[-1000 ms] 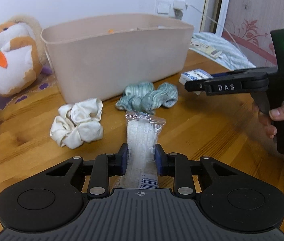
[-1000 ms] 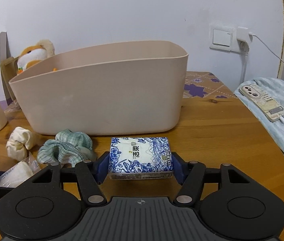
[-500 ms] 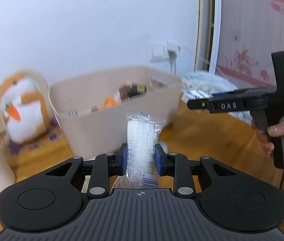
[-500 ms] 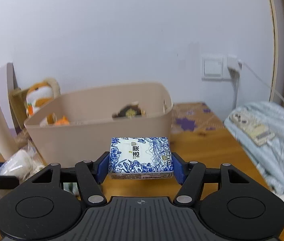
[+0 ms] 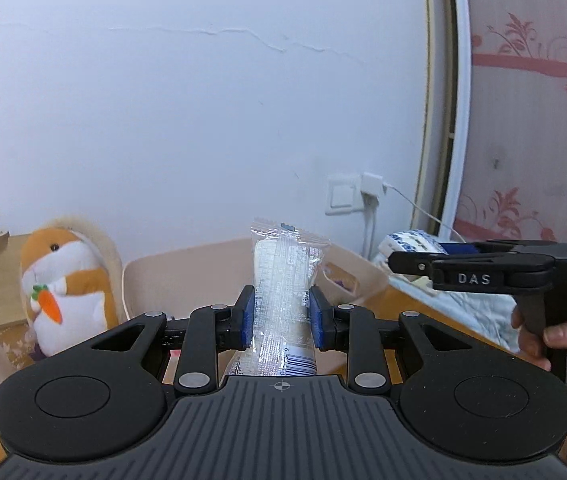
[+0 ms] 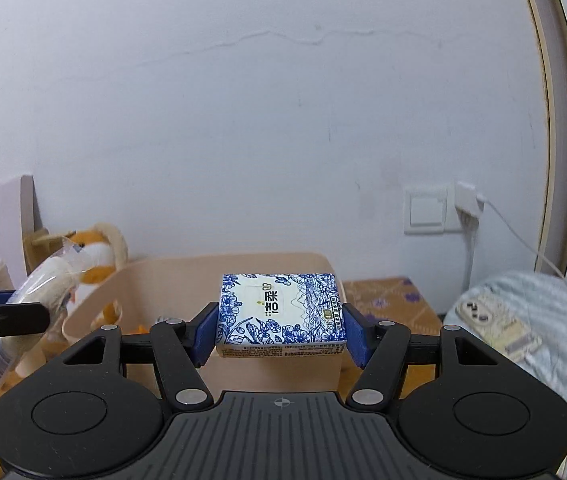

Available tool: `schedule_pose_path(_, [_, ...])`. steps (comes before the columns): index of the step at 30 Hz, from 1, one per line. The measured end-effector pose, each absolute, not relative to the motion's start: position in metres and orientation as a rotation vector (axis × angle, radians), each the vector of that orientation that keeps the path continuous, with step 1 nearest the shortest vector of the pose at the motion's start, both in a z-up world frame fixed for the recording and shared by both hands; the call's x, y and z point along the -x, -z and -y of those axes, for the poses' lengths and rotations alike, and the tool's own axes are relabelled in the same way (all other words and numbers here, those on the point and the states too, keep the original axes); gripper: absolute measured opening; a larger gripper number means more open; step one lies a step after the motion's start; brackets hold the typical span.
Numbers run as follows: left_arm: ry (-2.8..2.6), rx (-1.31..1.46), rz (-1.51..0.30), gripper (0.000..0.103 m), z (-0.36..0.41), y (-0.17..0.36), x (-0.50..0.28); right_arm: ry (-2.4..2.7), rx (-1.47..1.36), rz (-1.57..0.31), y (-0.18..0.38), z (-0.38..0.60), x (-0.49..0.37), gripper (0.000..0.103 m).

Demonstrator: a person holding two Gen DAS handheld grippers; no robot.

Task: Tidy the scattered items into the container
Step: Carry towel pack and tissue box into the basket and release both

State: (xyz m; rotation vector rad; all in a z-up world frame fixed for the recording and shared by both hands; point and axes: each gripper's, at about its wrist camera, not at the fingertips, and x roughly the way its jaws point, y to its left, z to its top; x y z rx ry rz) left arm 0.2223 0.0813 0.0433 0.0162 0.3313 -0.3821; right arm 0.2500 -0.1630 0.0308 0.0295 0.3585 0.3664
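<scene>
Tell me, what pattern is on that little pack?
Blue flowers on white; the tissue pack shows best in the right wrist view.

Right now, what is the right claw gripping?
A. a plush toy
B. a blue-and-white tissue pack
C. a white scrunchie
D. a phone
B: the right claw has its blue pads pressed on both ends of the blue-and-white tissue pack, held in the air.

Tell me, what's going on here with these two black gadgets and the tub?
A person is tidying loose things into the beige tub, using a hand-held gripping tool in each hand. The left tool is clamped on a clear plastic packet. The right tool is clamped on a blue-and-white tissue pack. Both items are held up in the air, near the tub and in front of it, not yet dropped in. A plush toy with a carrot sits beside the tub.
</scene>
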Motion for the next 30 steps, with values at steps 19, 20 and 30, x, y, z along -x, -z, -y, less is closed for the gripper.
schedule_pose_path(19, [0.19,0.052,-0.391,0.027,-0.076,-0.041,-0.314,-0.394,-0.068,-0.297,-0.049,0.14,-0.307,0.06])
schedule_pose_path(20, [0.172,0.051,-0.404,0.027,-0.075,-0.038,-0.319,-0.396,-0.075,-0.299,-0.048,0.139,-0.31,0.06])
schedule_pose_path(30, [0.061,0.026,-0.536,0.028,-0.067,-0.018,-0.355,-0.416,-0.055,-0.367,-0.018,0.114,-0.327,0.06])
